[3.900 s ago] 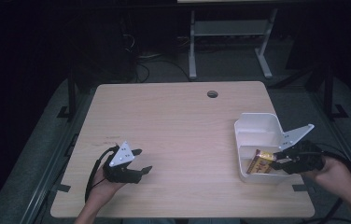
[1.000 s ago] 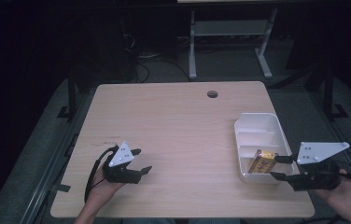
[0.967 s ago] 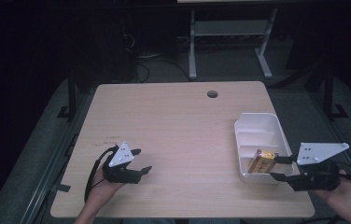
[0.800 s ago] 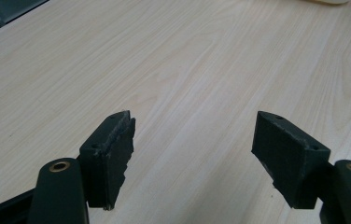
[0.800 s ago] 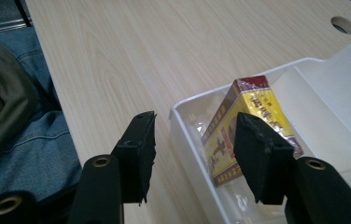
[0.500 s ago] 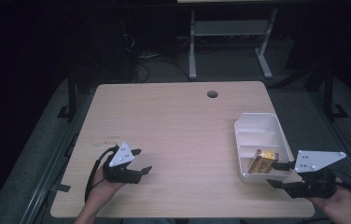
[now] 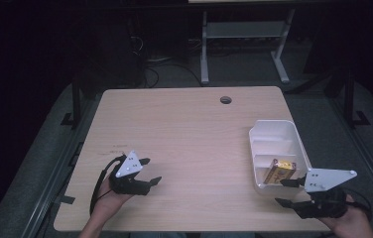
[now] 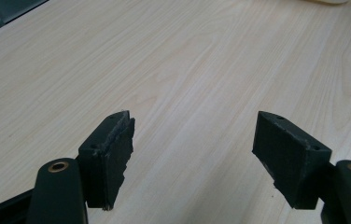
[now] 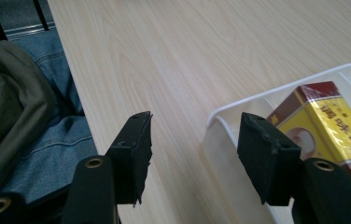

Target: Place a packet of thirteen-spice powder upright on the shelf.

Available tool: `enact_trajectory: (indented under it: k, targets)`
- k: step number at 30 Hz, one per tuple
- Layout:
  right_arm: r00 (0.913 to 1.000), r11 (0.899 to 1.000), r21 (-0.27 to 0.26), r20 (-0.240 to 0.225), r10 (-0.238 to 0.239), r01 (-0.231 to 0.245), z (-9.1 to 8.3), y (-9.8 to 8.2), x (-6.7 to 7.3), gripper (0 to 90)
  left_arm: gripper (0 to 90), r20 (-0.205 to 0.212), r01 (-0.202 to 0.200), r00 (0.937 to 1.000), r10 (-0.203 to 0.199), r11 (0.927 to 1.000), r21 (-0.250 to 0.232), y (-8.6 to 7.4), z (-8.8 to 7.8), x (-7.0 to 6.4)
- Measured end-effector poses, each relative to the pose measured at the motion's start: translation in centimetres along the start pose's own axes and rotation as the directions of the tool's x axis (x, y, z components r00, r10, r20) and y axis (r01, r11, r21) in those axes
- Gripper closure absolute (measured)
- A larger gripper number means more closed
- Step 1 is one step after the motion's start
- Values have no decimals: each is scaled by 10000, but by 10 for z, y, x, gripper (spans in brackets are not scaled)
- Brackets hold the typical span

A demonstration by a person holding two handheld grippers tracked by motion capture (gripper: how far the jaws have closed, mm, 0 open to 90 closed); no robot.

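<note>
A white divided tray [image 7: 274, 130] stands at the table's right side, with a yellow and red box [image 7: 280, 171] lying in its near compartment. My right gripper [image 7: 281, 192] hovers just in front of the tray, at the table's near right corner. It is open and its jaws have just been opening, with nothing between them. In the right gripper view the gripper [image 9: 194, 140] points at the tray's rim [image 9: 239, 109], and the box [image 9: 323, 126] lies past its right jaw. My left gripper [image 7: 151, 171] rests open at the near left, over bare wood [image 8: 192, 144].
A round cable hole [image 7: 225, 99] sits near the table's far edge. A metal stand [image 7: 244, 34] is on the dark floor behind the table. The person's jeans-clad leg [image 9: 47, 140] lies below the table's near edge.
The right gripper has drawn back from the tray toward the table's near edge and sunk a little, with its jaws wider apart. The box stays in the tray. The left gripper has not moved.
</note>
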State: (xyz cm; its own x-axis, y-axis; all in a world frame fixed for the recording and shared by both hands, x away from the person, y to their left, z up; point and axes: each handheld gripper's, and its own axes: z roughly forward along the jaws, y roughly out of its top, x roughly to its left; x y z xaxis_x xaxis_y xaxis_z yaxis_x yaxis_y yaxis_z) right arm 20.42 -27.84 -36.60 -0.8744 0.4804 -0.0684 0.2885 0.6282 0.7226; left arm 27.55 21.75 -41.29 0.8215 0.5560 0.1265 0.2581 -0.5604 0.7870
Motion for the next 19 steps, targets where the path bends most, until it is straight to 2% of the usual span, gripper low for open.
enact_trajectory:
  k: [19]
  targets:
    - [9994, 9998, -176, -354, -54, 48, 28, -5, 20, 410, 275, 37, -41, 10000, 41, 10000, 12, 0, 1, -1]
